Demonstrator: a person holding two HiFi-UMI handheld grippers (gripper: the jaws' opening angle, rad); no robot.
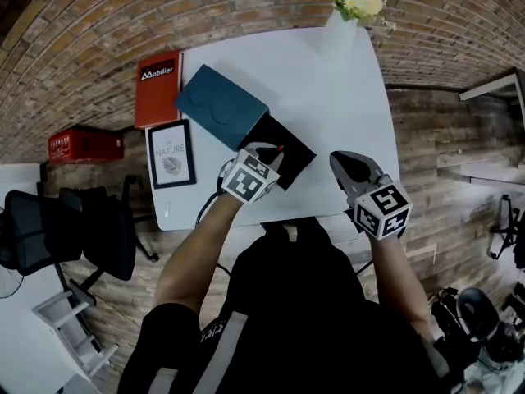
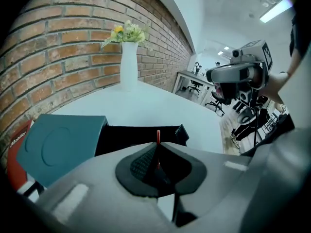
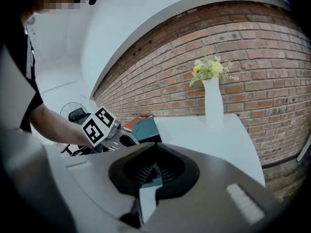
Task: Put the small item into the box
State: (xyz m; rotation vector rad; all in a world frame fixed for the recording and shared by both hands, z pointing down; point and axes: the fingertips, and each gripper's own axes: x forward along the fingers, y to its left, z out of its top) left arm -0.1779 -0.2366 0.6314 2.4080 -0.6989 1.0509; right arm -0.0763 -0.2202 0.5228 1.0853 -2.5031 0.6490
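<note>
A black open box [image 1: 283,148] lies on the white table [image 1: 344,97], and its teal lid [image 1: 220,105] rests against the box's far left side. My left gripper [image 1: 267,149] hovers at the box's near edge, shut on a thin small red item [image 2: 157,135] that pokes out above the jaw tips over the box [image 2: 141,132]. My right gripper [image 1: 344,162] hangs over the table's front right part, apart from the box. In the right gripper view its jaws [image 3: 155,148] meet with nothing between them.
A red book [image 1: 157,89] and a framed print [image 1: 171,154] lie at the table's left edge. A white vase with flowers [image 1: 349,15] stands at the far edge. On the floor to the left are a red crate [image 1: 86,146] and a black office chair [image 1: 66,228].
</note>
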